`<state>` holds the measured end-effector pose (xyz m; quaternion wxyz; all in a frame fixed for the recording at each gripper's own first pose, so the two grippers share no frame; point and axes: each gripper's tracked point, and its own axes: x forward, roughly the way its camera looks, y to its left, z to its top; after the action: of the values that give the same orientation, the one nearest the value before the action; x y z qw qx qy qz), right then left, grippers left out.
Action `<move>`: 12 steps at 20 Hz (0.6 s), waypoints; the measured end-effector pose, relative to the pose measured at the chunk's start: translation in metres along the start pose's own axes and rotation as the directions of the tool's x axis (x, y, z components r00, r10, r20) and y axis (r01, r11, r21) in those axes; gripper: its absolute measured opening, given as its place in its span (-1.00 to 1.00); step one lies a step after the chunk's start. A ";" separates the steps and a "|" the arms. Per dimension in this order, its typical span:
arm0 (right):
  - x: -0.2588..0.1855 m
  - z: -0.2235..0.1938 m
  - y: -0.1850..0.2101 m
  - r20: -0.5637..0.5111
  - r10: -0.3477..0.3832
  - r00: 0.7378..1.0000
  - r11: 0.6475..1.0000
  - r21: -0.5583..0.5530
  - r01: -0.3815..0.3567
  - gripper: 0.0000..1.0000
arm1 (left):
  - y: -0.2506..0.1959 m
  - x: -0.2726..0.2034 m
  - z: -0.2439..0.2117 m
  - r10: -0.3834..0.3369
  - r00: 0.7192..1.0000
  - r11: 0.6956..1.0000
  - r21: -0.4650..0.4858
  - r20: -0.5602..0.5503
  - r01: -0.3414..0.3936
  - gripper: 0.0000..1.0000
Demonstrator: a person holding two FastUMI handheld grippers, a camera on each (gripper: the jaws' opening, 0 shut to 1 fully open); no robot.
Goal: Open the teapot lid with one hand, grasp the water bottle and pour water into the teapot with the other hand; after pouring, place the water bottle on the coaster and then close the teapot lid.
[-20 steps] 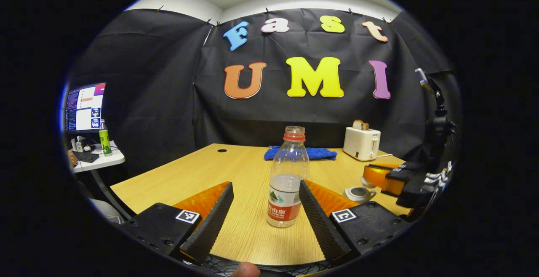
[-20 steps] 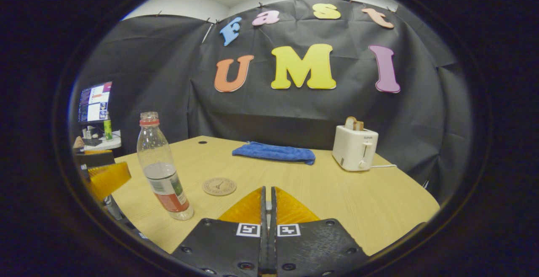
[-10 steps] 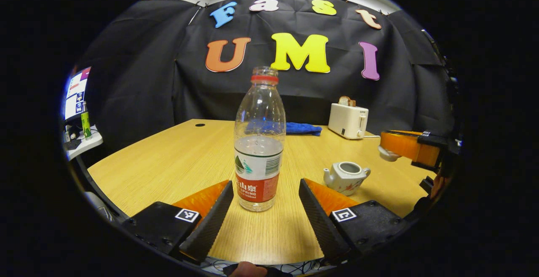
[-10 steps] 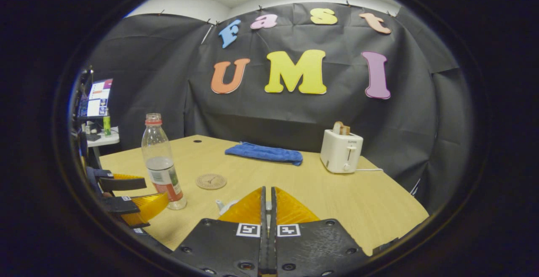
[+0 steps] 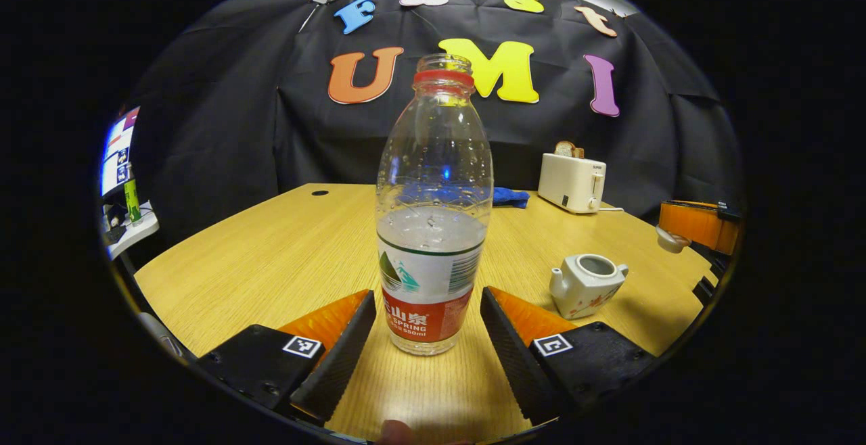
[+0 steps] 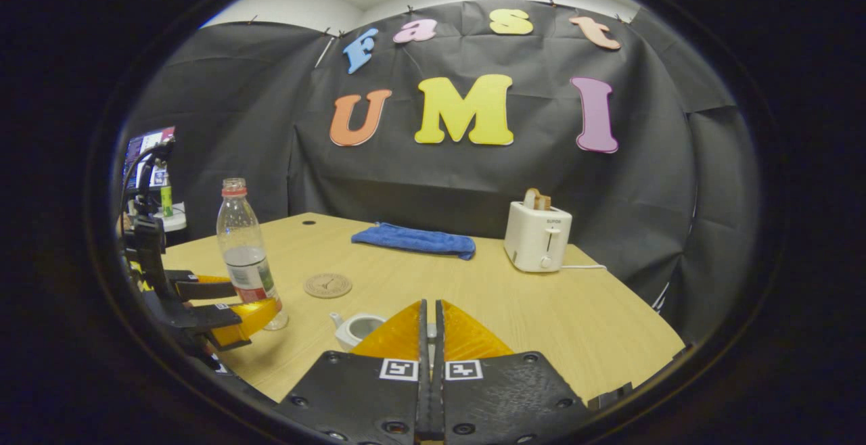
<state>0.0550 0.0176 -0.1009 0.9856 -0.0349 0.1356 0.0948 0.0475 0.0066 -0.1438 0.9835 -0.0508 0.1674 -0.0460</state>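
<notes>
On the wooden table (image 5: 270, 255), one water bottle (image 5: 433, 208) stands upright and uncapped between the spread fingers of the left gripper (image 5: 427, 337), which flank its base without pressing on it. The bottle is roughly half full; its label carries a green mountain mark above a red band with white characters and the word "SPRING". To the right sits one white teapot (image 5: 586, 284) with a floral print, its top open. At the far right, the right gripper (image 5: 697, 225) holds the single teapot lid (image 5: 672, 239) at its tips. In the right gripper view, its own jaws are pressed together, and the lid itself cannot be made out there. One round coaster (image 6: 327, 285) lies beyond the teapot (image 6: 358, 329), near the bottle (image 6: 245, 255). Farther back lie one blue cloth (image 6: 414, 239) and one white toaster (image 6: 538, 237) holding bread; its small front lettering is too small to read.
</notes>
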 end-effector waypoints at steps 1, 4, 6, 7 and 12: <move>0.000 -0.001 0.000 0.000 0.001 1.000 1.000 0.001 -0.001 -1.00 | 0.001 0.001 0.002 0.002 1.000 1.000 0.007 0.002 -0.002 0.94; -0.002 -0.003 -0.003 -0.001 0.002 1.000 1.000 0.008 -0.002 -1.00 | 0.003 -0.001 0.002 0.007 1.000 1.000 0.021 -0.005 -0.007 0.61; -0.004 -0.005 -0.006 -0.004 0.003 1.000 1.000 0.013 -0.003 -1.00 | 0.005 -0.003 0.003 0.017 1.000 0.999 0.042 -0.009 -0.017 0.60; -0.005 -0.006 -0.007 -0.004 0.003 1.000 1.000 0.017 -0.003 -1.00 | 0.006 -0.004 0.007 0.025 1.000 0.998 0.059 -0.009 -0.025 0.59; -0.011 -0.006 -0.016 0.003 0.003 1.000 0.999 0.040 -0.003 -1.00 | 0.017 -0.016 0.031 0.093 0.995 0.960 0.264 0.025 -0.096 0.55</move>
<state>0.0463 -0.0003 -0.1030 0.9861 -0.0149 0.1362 0.0937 0.0442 0.0274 -0.1111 0.9836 0.0889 0.1558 -0.0205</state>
